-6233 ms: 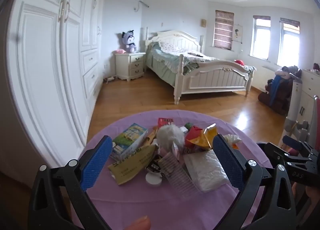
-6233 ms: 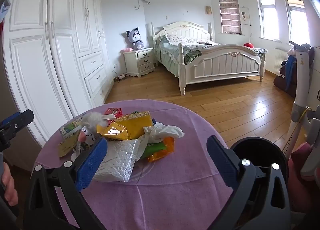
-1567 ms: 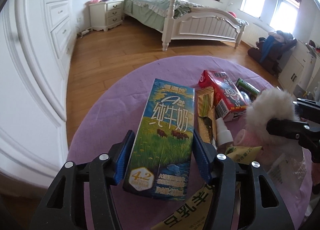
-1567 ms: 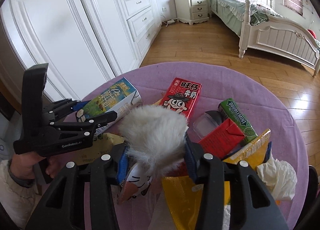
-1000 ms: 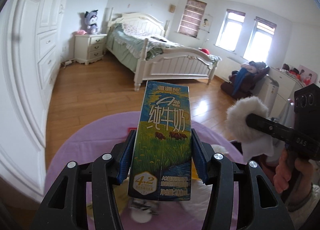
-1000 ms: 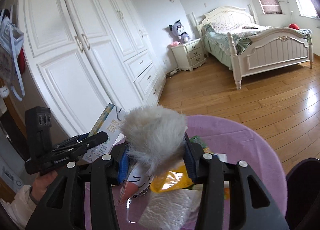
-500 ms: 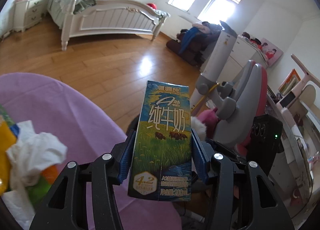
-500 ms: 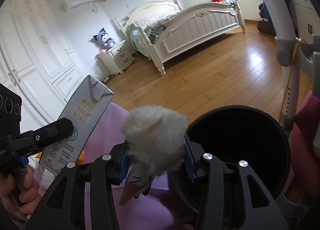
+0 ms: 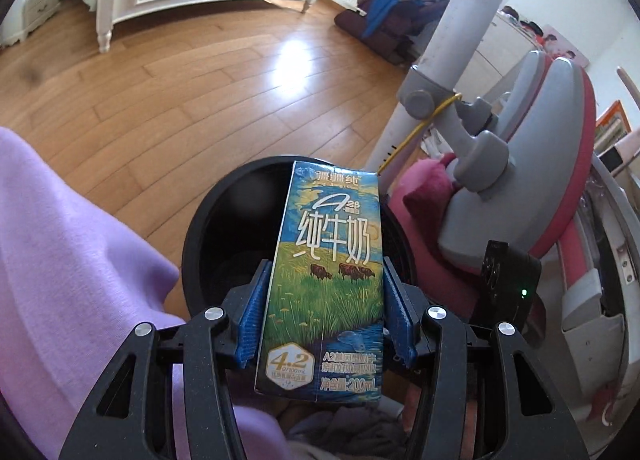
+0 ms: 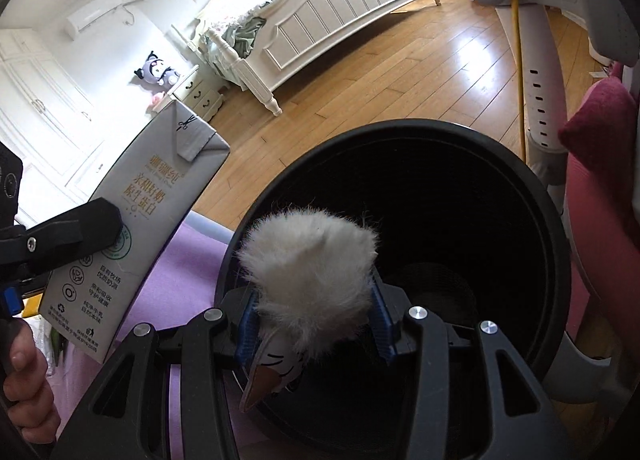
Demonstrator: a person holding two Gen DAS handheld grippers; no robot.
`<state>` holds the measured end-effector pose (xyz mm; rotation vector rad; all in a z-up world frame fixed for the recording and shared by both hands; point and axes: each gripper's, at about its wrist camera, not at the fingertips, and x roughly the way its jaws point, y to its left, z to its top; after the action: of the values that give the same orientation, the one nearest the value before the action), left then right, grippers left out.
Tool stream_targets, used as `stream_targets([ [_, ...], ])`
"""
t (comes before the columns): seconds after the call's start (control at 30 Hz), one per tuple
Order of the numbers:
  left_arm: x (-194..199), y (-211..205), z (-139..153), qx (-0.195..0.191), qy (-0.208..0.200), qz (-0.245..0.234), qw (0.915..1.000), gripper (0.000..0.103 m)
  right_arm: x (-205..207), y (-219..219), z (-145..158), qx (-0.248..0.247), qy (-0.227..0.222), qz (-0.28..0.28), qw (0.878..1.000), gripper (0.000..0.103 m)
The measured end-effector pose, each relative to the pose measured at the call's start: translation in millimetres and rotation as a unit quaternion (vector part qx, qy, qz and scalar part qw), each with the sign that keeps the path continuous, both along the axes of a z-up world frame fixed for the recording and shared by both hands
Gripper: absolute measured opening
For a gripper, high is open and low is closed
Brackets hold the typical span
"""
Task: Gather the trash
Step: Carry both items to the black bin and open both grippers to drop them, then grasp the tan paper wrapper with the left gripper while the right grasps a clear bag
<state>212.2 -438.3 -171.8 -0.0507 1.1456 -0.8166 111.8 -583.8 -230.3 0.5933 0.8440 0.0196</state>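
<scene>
Black bin beneath both loaded grippers

The blue-and-green printed paperboard milk carton has a smooth, faintly glossy face. The white fluffy fur toy looks soft and shaggy. The round black plastic bin is matt inside, the lilac cloth on the bench soft and dull, the plank wood floor varnished and shiny.
</scene>
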Motion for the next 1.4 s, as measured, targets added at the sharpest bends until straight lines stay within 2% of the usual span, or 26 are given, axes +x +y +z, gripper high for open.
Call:
stream_targets([
  [0.2,1,-12,-10,0.027,0.003,-0.01,0.9996,0.053,-3,-6,-5,-0.005,0.012,-0.008,1.0,0.048],
  [0.3,0,-11,-14,0.034,0.0,-0.01,0.9994,0.054,-4,-7,-2,-0.011,0.017,-0.012,1.0,0.054],
  [0.33,0,-11,-15,0.037,0.0,-0.007,0.9993,0.057,-6,-8,-1,-0.013,0.017,-0.015,1.0,0.06],
  [0.37,0,-9,-15,0.038,0.0,-0.003,0.9993,0.066,-8,-8,1,-0.018,0.015,-0.019,1.0,0.068],
  [0.43,-2,-4,-10,0.031,-0.006,-0.004,0.9995,0.069,-11,-7,6,-0.027,0.011,-0.027,0.999,0.075],
  [0.63,-17,22,19,0.025,-0.044,0.006,0.9987,0.08,-17,3,25,-0.03,-0.011,-0.016,0.999,0.075],
  [0.73,-30,45,41,0.013,-0.078,0.026,0.9965,0.088,-19,18,42,-0.03,-0.03,0.0,0.999,0.075],
  [0.87,-47,87,70,0.002,-0.119,0.061,0.9911,0.09,-16,45,68,-0.032,-0.056,0.031,0.997,0.075],
  [1.1,-71,186,113,-0.003,-0.161,0.129,0.9784,0.09,-6,111,114,-0.038,-0.095,0.108,0.989,0.075],
  [1.27,-91,279,138,0.019,-0.21,0.175,0.9618,0.09,-2,172,138,-0.026,-0.104,0.181,0.978,0.075],
  [1.4,-106,368,141,0.041,-0.231,0.219,0.9473,0.09,-3,225,146,-0.021,-0.095,0.243,0.965,0.075],
])
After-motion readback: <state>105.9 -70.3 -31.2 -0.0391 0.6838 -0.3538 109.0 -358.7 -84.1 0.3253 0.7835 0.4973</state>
